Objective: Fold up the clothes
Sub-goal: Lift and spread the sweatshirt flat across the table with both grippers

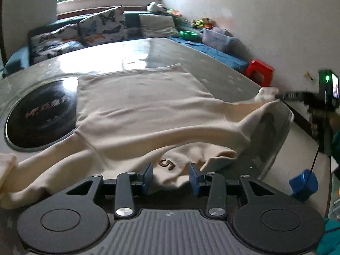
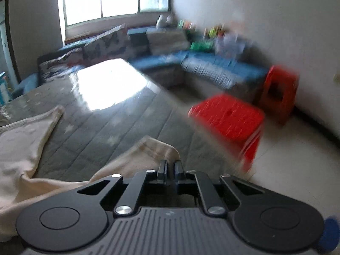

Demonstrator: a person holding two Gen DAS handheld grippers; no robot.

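Lying spread across the grey surface [image 1: 212, 48], the cream sweater [image 1: 138, 106] has one sleeve cuff [image 2: 157, 148] clenched in the right gripper [image 2: 171, 166] and lifted taut — likely for folding inward; the left gripper [image 1: 171, 175] waits released at the collar.

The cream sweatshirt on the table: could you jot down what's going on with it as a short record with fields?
garment: cream sweatshirt, spread over the grey quilted table cover, a brown "5" near its collar
right sleeve: cuff pinched in the right gripper, pulled out sideways over the table's right edge
left gripper: fingers open, either side of the collar, not gripping
left sleeve: lying loose at the near left
under the sweatshirt's left edge: round black inset
nearby: red stool on the floor
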